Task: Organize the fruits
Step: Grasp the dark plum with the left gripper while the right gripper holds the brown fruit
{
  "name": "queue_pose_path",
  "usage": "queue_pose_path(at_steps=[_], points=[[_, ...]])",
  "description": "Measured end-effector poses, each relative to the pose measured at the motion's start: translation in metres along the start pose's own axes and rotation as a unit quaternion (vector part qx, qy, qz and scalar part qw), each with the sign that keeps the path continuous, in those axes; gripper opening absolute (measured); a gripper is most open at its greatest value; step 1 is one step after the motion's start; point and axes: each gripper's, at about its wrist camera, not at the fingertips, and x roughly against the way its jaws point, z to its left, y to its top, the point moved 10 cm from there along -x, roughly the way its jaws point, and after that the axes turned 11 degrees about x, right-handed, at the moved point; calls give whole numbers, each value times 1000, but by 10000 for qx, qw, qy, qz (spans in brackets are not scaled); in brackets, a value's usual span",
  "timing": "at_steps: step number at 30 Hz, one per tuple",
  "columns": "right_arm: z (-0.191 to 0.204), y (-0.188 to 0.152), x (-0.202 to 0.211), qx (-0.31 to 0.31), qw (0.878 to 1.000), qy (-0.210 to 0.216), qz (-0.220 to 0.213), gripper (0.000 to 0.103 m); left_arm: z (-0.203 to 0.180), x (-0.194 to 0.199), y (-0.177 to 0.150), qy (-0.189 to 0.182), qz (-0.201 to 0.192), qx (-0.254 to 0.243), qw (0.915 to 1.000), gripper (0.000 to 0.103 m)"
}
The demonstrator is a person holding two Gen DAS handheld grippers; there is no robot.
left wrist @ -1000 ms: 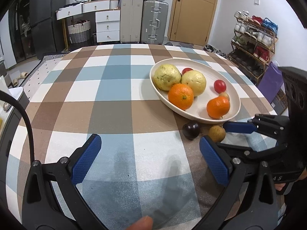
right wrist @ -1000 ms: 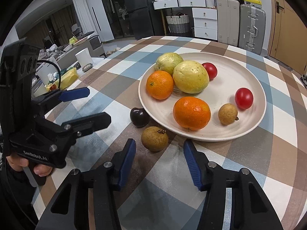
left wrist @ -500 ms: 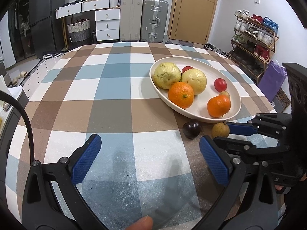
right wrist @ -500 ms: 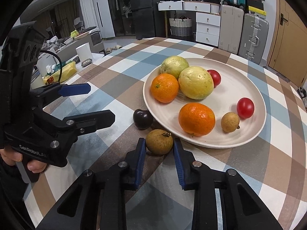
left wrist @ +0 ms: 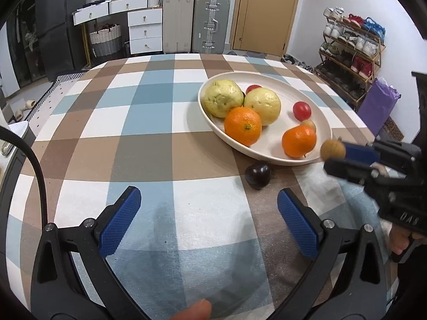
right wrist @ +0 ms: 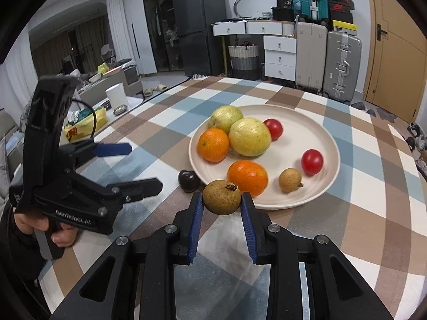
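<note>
A: Left wrist view: left gripper (left wrist: 208,224) sat wide open, empty, at the bottom; plum (left wrist: 257,174) on the cloth, centre, below the plate (left wrist: 324,125).

B: Right view: right gripper (right wrist: 221,208) was clamped on the brown fruit (right wrist: 222,196), low centre. Carrying step, I reckon; next it needs setting on the plate.

I see a small brown longan (right wrist: 222,196) pinched between my right gripper's (right wrist: 221,208) pads, clear of the cloth; the dark plum (right wrist: 189,180) lies just left, the fruit plate (right wrist: 315,130) just ahead.
</note>
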Motion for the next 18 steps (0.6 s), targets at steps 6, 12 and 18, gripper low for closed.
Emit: queue_pose_path(at_steps=[6, 12, 18], points=[[-18, 4, 10, -283, 9994, -133, -166, 29, -20, -16, -6, 123, 251, -217, 9994, 84], [-27, 6, 15, -416, 9987, -165, -225, 29, -38, -31, -7, 131, 401, -447, 9981, 65], [-29, 4, 18, -483, 9984, -174, -234, 29, -50, -38, -2, 72, 392, -503, 9979, 51]])
